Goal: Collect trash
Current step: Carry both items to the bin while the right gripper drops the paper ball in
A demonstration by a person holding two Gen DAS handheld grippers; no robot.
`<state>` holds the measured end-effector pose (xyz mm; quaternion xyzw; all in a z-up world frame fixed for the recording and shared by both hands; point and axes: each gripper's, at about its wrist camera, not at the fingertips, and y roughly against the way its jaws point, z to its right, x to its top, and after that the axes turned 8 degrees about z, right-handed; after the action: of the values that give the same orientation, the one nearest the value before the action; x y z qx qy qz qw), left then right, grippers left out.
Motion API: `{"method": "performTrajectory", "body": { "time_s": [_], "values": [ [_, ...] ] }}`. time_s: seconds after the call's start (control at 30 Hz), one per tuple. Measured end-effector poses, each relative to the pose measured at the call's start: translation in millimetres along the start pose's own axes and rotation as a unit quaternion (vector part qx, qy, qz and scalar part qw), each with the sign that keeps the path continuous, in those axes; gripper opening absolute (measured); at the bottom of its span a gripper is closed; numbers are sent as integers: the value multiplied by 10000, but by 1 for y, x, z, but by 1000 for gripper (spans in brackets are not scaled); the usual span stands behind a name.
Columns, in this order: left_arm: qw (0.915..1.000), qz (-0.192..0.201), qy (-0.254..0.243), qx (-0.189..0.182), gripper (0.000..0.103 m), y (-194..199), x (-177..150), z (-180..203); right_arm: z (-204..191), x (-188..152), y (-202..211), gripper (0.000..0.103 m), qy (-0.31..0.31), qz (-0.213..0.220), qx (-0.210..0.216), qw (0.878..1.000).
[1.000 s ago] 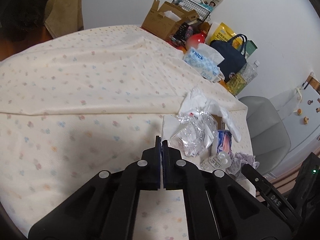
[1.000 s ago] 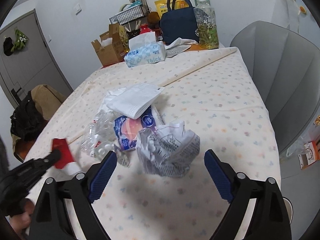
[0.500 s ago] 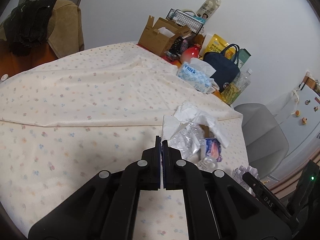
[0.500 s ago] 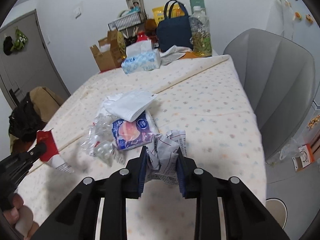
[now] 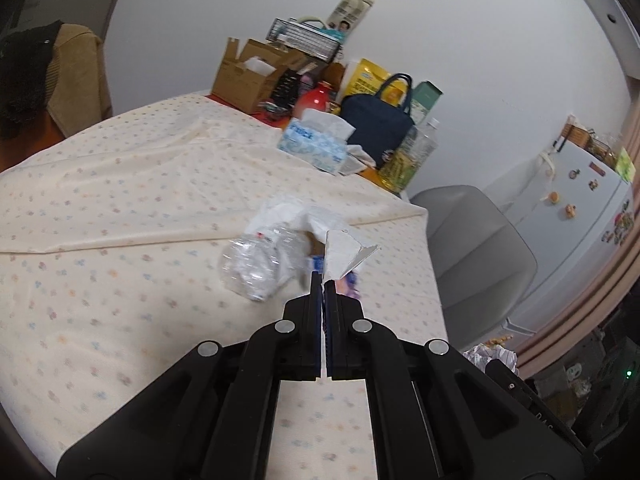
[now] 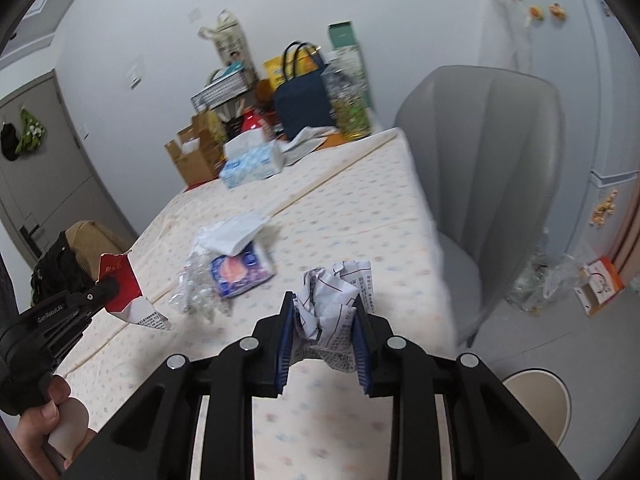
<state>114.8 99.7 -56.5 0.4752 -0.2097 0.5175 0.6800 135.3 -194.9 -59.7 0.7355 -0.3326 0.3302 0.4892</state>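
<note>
My left gripper is shut on a torn red-and-white wrapper, held above the table; the gripper and the wrapper also show at the left of the right wrist view. My right gripper is shut on a crumpled printed paper ball, lifted over the table's near edge. On the flowered tablecloth lie a crushed clear plastic bottle, a blue and pink tissue packet and a white face mask.
A grey chair stands at the table's right side. At the far end stand a tissue box, a navy bag, a cardboard box and a bottle. A brown chair with dark clothes is left.
My right gripper closed on the paper ball and lifted it off the table. Both grippers rose and drew back from the trash pile; the left kept hold of the wrapper.
</note>
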Motion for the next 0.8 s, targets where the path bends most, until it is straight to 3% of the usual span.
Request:
{"method": "performTrajectory", "body": {
  "time_s": [0.4, 0.8],
  "values": [
    [9939, -211, -820, -710, 2, -8, -25, 101, 85, 3, 55, 26, -321, 326, -629, 9970],
    [9756, -708, -1597, -1332, 2, -32, -71, 205, 174, -6, 97, 26, -741, 518, -1242, 9881]
  ]
}}
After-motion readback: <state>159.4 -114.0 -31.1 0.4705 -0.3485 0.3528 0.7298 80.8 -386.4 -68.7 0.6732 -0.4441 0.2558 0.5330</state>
